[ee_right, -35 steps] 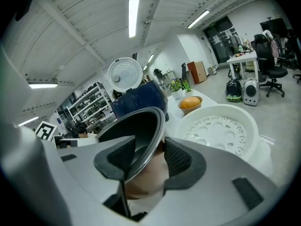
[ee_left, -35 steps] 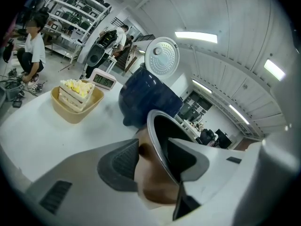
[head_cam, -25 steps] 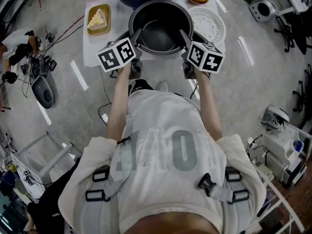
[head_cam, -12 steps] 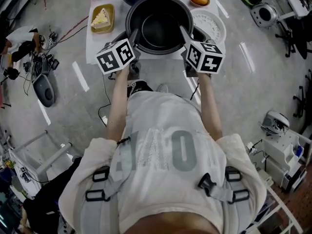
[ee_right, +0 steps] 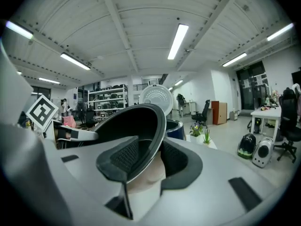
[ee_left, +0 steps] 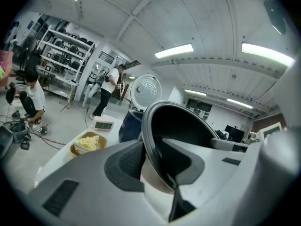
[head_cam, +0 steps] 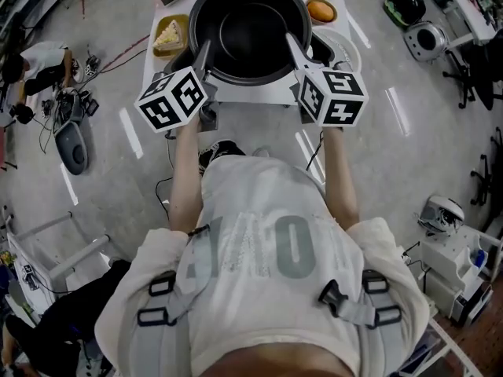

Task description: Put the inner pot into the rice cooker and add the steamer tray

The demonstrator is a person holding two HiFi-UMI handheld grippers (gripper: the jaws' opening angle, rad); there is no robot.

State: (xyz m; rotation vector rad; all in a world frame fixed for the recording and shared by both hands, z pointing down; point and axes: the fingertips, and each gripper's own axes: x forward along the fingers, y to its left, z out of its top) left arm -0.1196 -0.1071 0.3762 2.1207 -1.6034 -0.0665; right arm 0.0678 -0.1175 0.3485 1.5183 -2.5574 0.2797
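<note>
We hold the inner pot (head_cam: 250, 30) between both tools, off the white table (head_cam: 245, 94) and straight ahead of us at 12 o'clock. The left gripper (head_cam: 202, 57) pinches the rim at about the pot's 8 o'clock, and the right gripper (head_cam: 296, 52) pinches it at about 4 o'clock. Each gripper view shows one pad inside the dark bowl and the other against the pale outer wall, with the rim lip seated between them. Both pairs of jaws have just been closing on that rim, and they now clamp it.

We judge the two-sided grip to be deliberate. The pot is wide and smooth, so a single pinch on one edge would let it swing. Opposed bites near the front of the rim should keep the mouth roughly level and the weight shared. They also leave the far side clear, so we can lower the pot into a cavity.

The dark blue rice cooker (ee_left: 128, 126) stands beyond the pot at 12 o'clock with its round white lid (ee_left: 146, 87) raised, so the opening looks ready to receive it. The pot is not yet inside.

The perforated steamer tray (head_cam: 350, 49) lies on the table at the pot's 3 o'clock, just past the right gripper and untouched. A plate of cake (head_cam: 170, 35) sits at the pot's 9 o'clock, apart from the left tool.
</note>
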